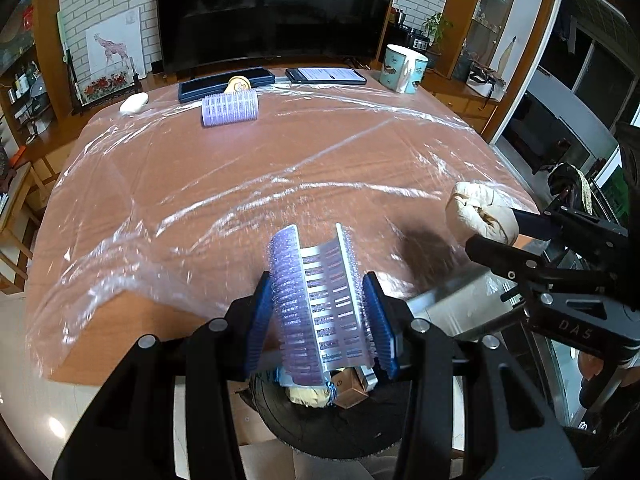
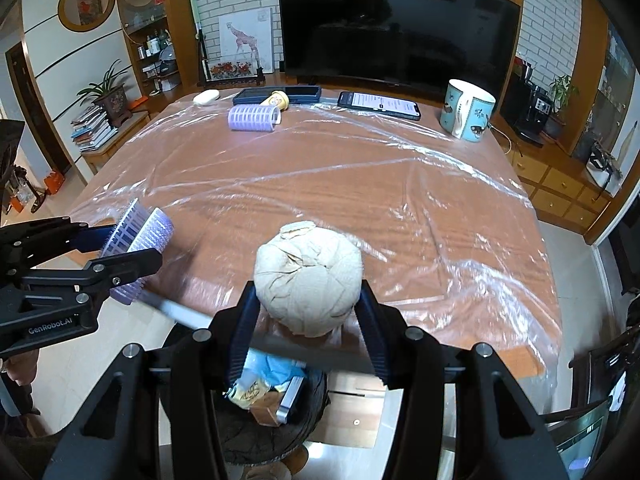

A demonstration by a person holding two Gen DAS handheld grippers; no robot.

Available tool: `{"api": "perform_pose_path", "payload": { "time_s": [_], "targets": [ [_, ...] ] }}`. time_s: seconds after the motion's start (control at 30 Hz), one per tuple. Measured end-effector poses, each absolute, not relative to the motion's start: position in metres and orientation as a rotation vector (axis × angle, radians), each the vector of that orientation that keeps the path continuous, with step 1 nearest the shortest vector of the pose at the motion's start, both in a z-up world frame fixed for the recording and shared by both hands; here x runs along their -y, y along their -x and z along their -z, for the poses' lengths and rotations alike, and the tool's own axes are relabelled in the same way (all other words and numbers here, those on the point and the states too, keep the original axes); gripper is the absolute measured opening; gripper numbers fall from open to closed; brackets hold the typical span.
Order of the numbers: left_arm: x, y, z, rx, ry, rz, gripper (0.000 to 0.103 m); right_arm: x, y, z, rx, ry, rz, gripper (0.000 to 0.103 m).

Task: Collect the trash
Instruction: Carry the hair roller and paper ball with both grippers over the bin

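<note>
My left gripper is shut on a broken purple hair roller, held over the table's near edge; the same left gripper and roller show at the left of the right wrist view. My right gripper is shut on a crumpled beige paper ball, which also appears as the paper ball in the left wrist view. Below both, a round black bin on the floor holds wrappers and a small box; the bin sits under the table edge.
The wooden table is covered in crinkled clear plastic. At its far side lie a whole purple roller, a yellow item, a dark case, a phone, a white mouse and a mug. A TV stands behind.
</note>
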State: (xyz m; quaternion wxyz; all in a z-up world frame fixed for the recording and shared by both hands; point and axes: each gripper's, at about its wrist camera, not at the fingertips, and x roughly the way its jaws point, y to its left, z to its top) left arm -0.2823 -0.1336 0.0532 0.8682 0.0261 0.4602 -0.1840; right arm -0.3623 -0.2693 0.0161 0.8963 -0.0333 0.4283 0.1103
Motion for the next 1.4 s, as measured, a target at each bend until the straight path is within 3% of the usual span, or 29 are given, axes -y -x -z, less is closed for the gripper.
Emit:
{"api": "perform_pose_path", "payload": {
  "time_s": [1.4],
  "targets": [
    [0.147,0.363,-0.008,-1.074,-0.147,0.419,0.046,0.266,0.438,0.031,-1.035,0.043,-0.303,0.049]
  ]
}}
